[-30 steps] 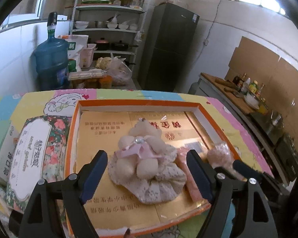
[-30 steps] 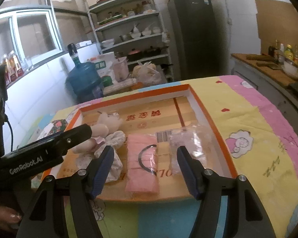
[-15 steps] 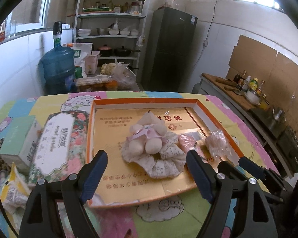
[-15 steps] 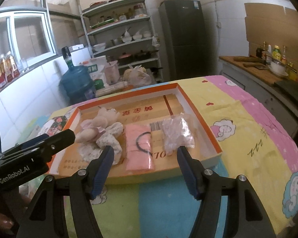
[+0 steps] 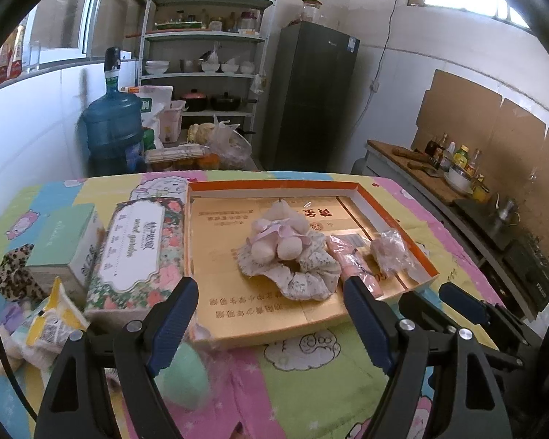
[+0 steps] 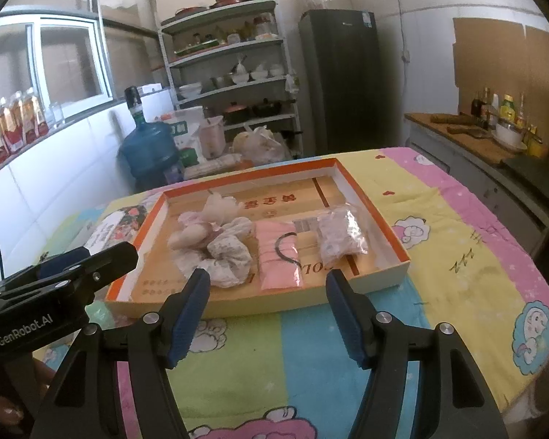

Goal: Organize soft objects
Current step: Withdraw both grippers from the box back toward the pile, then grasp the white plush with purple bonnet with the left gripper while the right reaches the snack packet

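Observation:
A shallow orange-rimmed box (image 5: 274,183) lies on the cartoon-print tablecloth. Inside it are a pale plush bear (image 5: 278,236) resting on a floral scrunchie (image 5: 307,274), a pink packet (image 5: 347,256) and a crinkled clear bag (image 5: 389,250). My left gripper (image 5: 271,292) hangs open in front of the box's near edge, with nothing between its fingers. My right gripper (image 6: 267,281) is also open and empty, just short of the box's near rim (image 6: 380,278), facing the pink packet (image 6: 278,259) and the clear bag (image 6: 340,234).
Left of the box stand a floral tissue box (image 5: 139,248) and a mint green box (image 5: 66,241). A leopard-print piece (image 5: 12,272), a yellow packet (image 5: 51,322) and a pale green soft lump (image 5: 183,376) lie near the left corner. A water bottle (image 5: 111,128) and shelves stand beyond the table.
Both grippers have drawn back and slightly up from the box, which now looks smaller and farther off. More tablecloth shows in front. The jaws kept the same width.

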Available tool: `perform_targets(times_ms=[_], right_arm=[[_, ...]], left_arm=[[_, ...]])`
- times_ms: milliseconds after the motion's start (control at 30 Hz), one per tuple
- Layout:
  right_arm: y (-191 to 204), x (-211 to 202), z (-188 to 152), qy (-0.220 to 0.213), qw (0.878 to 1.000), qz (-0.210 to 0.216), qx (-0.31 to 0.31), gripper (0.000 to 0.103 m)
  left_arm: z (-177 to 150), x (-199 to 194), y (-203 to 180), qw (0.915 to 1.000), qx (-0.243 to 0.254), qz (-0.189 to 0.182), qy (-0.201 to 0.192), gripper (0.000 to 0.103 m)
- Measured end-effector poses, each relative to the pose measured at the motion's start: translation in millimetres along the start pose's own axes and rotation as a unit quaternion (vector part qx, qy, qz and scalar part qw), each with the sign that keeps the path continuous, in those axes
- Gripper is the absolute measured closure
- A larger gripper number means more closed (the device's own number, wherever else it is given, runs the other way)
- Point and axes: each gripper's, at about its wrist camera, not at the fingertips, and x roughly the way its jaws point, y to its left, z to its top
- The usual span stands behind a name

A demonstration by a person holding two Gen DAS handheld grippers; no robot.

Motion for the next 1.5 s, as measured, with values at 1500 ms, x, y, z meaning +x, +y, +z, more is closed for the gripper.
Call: perform_targets(times_ms=[1500], right_arm=[[172.4,-1.6,-51.8,0.038,0.992,0.079,-0.090,0.035]], left_arm=[[-66.0,-94.2,190.4,0.9920,-0.093,0.082,-0.022,0.022]])
